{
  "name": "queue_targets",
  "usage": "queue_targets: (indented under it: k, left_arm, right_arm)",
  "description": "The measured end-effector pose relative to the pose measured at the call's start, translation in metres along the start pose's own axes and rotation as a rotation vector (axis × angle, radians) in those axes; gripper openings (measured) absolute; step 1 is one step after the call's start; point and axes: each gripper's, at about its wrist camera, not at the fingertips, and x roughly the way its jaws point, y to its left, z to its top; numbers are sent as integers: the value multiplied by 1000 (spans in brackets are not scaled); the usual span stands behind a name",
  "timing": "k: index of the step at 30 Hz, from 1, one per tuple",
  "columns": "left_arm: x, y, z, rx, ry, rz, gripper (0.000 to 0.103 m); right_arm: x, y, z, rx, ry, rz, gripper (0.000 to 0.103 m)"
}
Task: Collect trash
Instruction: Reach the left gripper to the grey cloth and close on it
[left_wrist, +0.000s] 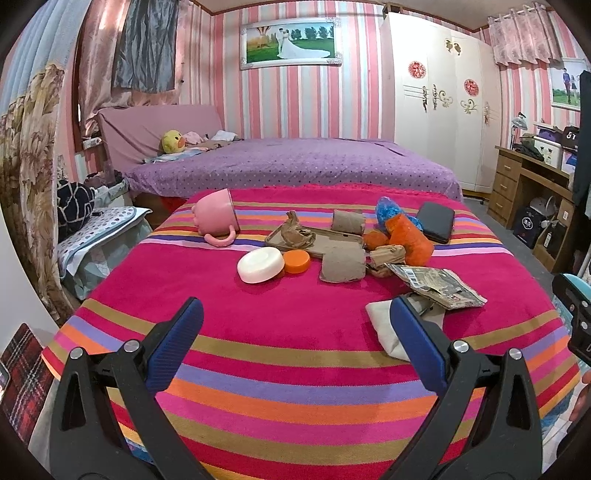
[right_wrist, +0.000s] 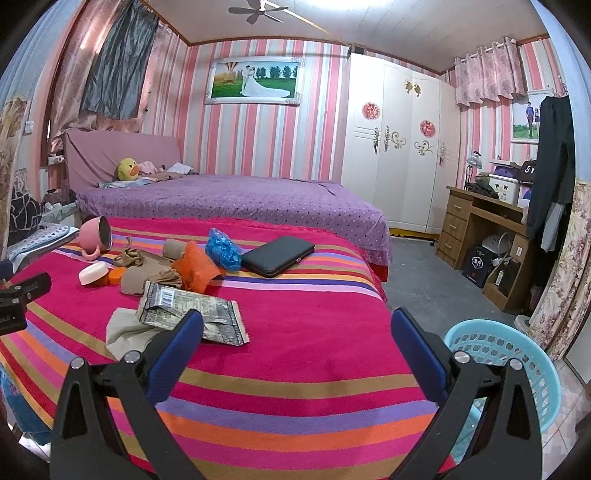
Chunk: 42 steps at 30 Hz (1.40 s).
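Trash lies on a striped red blanket (left_wrist: 280, 332): a printed foil wrapper (left_wrist: 439, 282), a crumpled white tissue (left_wrist: 384, 325), cardboard tubes (left_wrist: 343, 264), brown paper on a flat tray (left_wrist: 295, 236), orange (left_wrist: 410, 238) and blue (left_wrist: 388, 208) plastic bags. My left gripper (left_wrist: 295, 314) is open above the blanket's near part, its right finger beside the tissue. My right gripper (right_wrist: 295, 325) is open too, its left finger just in front of the wrapper (right_wrist: 192, 314) and tissue (right_wrist: 125, 332). A light blue basket (right_wrist: 506, 354) stands on the floor at the right.
A tipped pink mug (left_wrist: 218, 216), a white round lid (left_wrist: 260, 264), an orange lid (left_wrist: 297, 261) and a black case (left_wrist: 436, 221) also lie on the blanket. Behind is a purple bed (left_wrist: 295, 162). A wooden desk (right_wrist: 480, 229) and a white wardrobe (right_wrist: 399, 147) stand right.
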Motion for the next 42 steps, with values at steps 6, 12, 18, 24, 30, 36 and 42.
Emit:
queue_targets:
  k: [6, 12, 18, 24, 30, 36, 42]
  left_arm:
    - [1, 1, 1, -8, 7, -8, 98]
    - [2, 1, 2, 2, 5, -6, 98]
    - [10, -4, 5, 15, 6, -3, 98]
    - [23, -16, 3, 27, 37, -10, 98]
    - [46, -36, -3, 46, 109, -63, 98]
    - [65, -52, -14, 72, 174, -98, 97]
    - [78, -63, -19, 67, 235, -163, 93]
  right_arm:
    - [3, -1, 0, -2, 7, 7, 99]
    - [8, -6, 3, 5, 15, 15, 99]
    - [16, -16, 8, 14, 19, 16, 99]
    - [28, -29, 9, 39, 43, -5, 99]
    - [35, -38, 7, 43, 71, -19, 99]
    - [38, -52, 3, 79, 77, -36, 99]
    - [46, -57, -2, 93, 127, -47, 99]
